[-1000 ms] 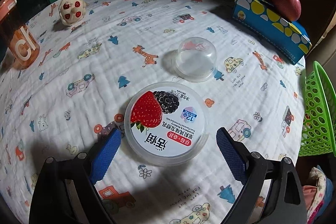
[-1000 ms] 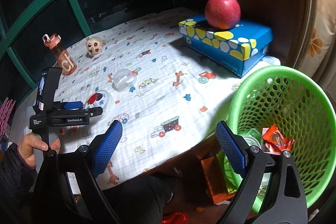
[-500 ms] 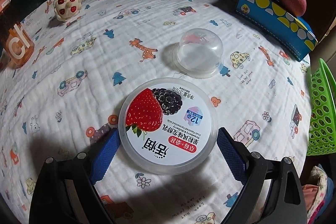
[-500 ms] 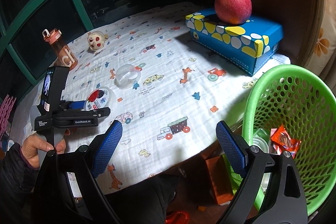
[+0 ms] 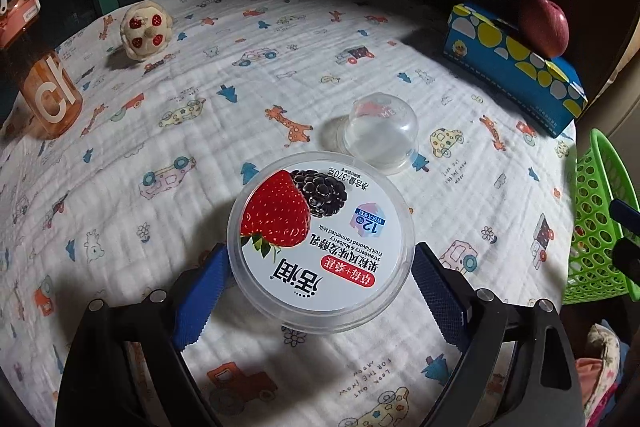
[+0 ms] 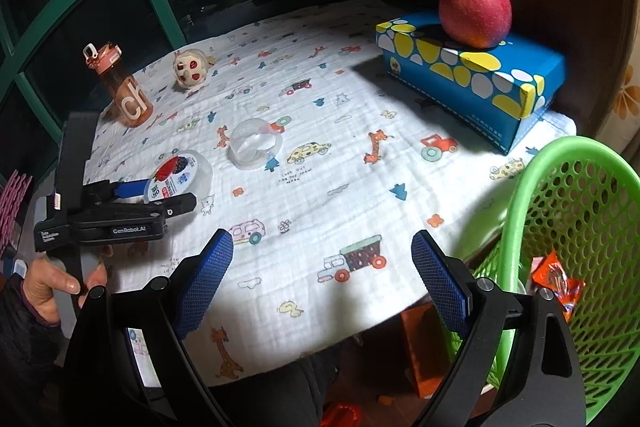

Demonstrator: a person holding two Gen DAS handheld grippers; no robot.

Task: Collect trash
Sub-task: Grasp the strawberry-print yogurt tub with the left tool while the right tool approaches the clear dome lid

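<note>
A round yogurt tub (image 5: 320,239) with a strawberry and mulberry lid stands on the patterned cloth. My left gripper (image 5: 320,291) is open with its blue pads on either side of the tub; the left pad looks close to or against its wall. The tub also shows in the right wrist view (image 6: 178,179), between the left gripper's fingers (image 6: 132,189). A clear plastic dome lid (image 5: 380,135) lies just beyond the tub. My right gripper (image 6: 322,275) is open and empty over the table's near edge. The green mesh basket (image 6: 580,247) at right holds an orange wrapper (image 6: 554,283).
An orange water bottle (image 5: 40,83) stands at far left. A cream strawberry-print toy (image 5: 146,29) lies at the back. A blue spotted tissue box (image 6: 472,75) carries a red apple (image 6: 476,11) at back right. The basket rim shows in the left wrist view (image 5: 600,219).
My left gripper has moved forward so the tub now sits between its pads. My right gripper has shifted toward the table, and the basket sits further right in its view.
</note>
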